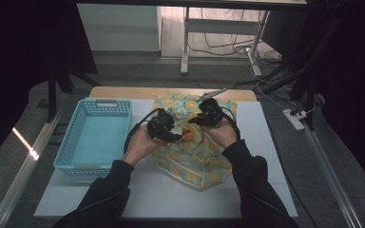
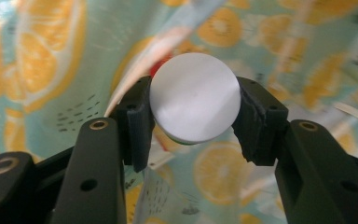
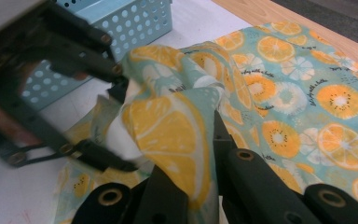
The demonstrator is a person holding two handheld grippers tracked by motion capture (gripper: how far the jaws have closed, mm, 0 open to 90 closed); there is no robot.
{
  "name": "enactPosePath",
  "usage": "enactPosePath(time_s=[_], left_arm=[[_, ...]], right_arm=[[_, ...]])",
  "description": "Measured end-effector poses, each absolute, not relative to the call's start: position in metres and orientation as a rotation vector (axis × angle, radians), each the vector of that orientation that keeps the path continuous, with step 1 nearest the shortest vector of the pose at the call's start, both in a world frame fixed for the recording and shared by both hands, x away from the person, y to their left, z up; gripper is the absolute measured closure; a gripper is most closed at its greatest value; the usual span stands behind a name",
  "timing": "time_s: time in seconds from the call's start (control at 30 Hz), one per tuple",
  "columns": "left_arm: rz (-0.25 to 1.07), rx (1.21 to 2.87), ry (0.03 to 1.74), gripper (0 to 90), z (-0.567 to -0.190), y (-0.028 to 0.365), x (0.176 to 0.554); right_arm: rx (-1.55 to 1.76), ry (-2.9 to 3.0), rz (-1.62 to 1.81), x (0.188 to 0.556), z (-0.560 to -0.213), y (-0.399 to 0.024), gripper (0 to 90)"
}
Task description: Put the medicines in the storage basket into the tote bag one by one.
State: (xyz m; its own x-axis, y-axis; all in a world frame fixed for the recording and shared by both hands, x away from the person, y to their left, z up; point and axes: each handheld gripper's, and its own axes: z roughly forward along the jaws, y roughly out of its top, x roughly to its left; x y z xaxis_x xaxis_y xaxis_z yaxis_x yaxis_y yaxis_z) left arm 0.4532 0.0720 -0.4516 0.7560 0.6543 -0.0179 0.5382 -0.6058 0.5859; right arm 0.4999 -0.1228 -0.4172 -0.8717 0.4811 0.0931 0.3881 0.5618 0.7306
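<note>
- So the left gripper (image 2: 193,121) has its jaws closed on a small white disc (image 2: 195,97), one pad on each side of the rim. In the left gripper view the flat round face is turned straight at the camera, so whatever long axis it has runs away from the lens and I can't tell how deep the thing is.
- There's a bit of red (image 2: 156,70) peeking out behind the disc's upper left edge, and a thin green line along its bottom edge. Can't say what either is.
- From the high view the same thing is just a tiny white and red spot (image 1: 182,131) at the left gripper's (image 1: 175,133) tip, hanging over the cloth (image 1: 190,161) about mid-counter.
- The right gripper (image 3: 200,182) is pinching a raised fold of the cloth (image 3: 279,88) between its jaws, jaws narrow with fabric bunched between them. The cloth is teal with orange slices printed on it.
- The right gripper view also catches the left gripper (image 3: 116,121) from the side, right up against that lifted fold. A pale patch shows between its jaws there, too blurry to call.
- The high view gives the layout: a light blue basket (image 1: 96,137) on the left of the white counter (image 1: 266,142), the cloth spread just right of it, both hands meeting over the cloth's near-left part, the right gripper (image 1: 204,118) a bit farther back than the left.
- The basket (image 3: 135,23) also shows in the right gripper view, behind the left gripper.
</note>
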Motion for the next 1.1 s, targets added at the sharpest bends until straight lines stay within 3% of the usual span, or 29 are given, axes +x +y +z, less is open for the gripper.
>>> enactPosePath(time_s=[0.97, 1.1], left_arm=[[0.47, 2.317, 1.121, 50.6, -0.476, 0.088, 0.489], [0.45, 2.306, 1.133, 50.5, -0.478, 0.091, 0.491]], right_arm=[[0.736, 2.709, 1.176, 0.498, -0.434, -0.098, 89.0], [0.728, 2.714, 1.171, 0.497, -0.436, -0.095, 89.0]])
